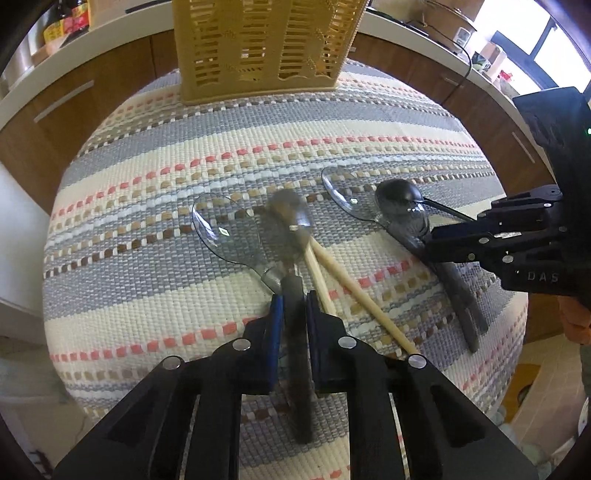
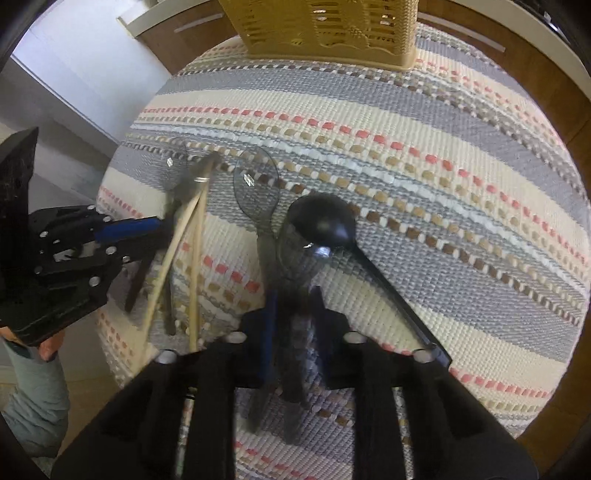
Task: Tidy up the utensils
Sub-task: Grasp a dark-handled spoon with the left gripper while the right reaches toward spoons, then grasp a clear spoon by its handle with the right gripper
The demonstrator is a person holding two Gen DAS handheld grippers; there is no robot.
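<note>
A yellow slotted utensil basket [image 1: 266, 44] stands at the far edge of a striped woven mat [image 1: 147, 155]; it also shows in the right wrist view [image 2: 325, 29]. My left gripper [image 1: 293, 299] is shut on the dark handle of a clear plastic spoon [image 1: 291, 218], whose bowl is blurred. Another clear spoon [image 1: 218, 232] and two wooden chopsticks [image 1: 347, 280] lie beside it. My right gripper [image 2: 293, 295] is shut on the handle of a clear spoon [image 2: 299, 254]. A black spoon [image 2: 325, 221] and another clear spoon [image 2: 256, 188] lie next to it.
Wooden cabinets with a white counter [image 1: 110, 33] ring the table. Bottles [image 1: 66, 22] stand on the counter at the far left and a pot [image 1: 450, 18] at the far right. The floor [image 1: 524, 376] shows past the mat's right edge.
</note>
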